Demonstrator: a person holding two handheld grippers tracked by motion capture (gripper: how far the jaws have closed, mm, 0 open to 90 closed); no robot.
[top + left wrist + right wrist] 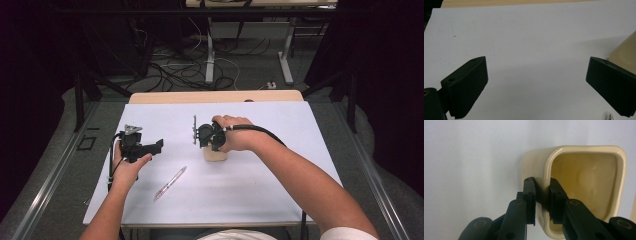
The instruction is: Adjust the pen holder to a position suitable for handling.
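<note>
A cream square cup (215,154) (586,182) stands upright near the middle of the white table cover (280,190). My right gripper (212,148) (541,182) comes down on it from above, jaws astride its near wall, one pad outside and one inside, shut on that wall. My left gripper (157,146) (537,65) is held low over the cover to the cup's left, open wide, with nothing between its jaws. The cup's side (624,53) shows past its right jaw. A clear pen (170,183) lies on the cover in front, between the two hands.
A wooden table edge (215,96) runs along the far side of the cover. Beyond it are table legs and cables (190,70) on the floor. Metal rails (55,170) flank the table.
</note>
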